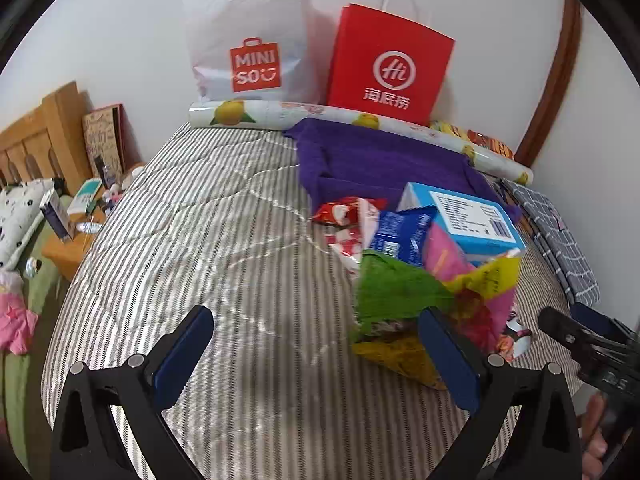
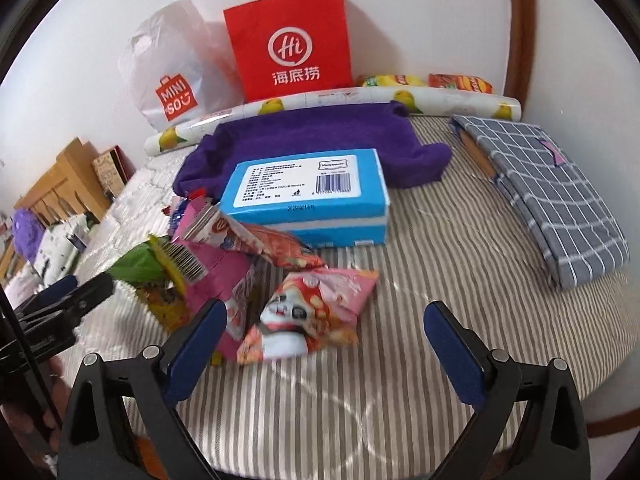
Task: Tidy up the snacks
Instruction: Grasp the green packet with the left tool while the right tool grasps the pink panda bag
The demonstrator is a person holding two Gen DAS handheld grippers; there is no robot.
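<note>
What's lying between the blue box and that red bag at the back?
A purple cloth, then a fruit-print roll lying along the foot of the red bag. The right wrist view shows it best, looking past the blue box.

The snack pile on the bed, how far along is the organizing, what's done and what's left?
Nothing looks sorted yet. The blue box, the pink packet with the cartoon face and the green packet lie in one heap on the striped bed cover. Nothing is in hand: the left gripper and right gripper are both open and empty. Still to do: every snack. The red paper bag stands behind the heap, by the wall.
</note>
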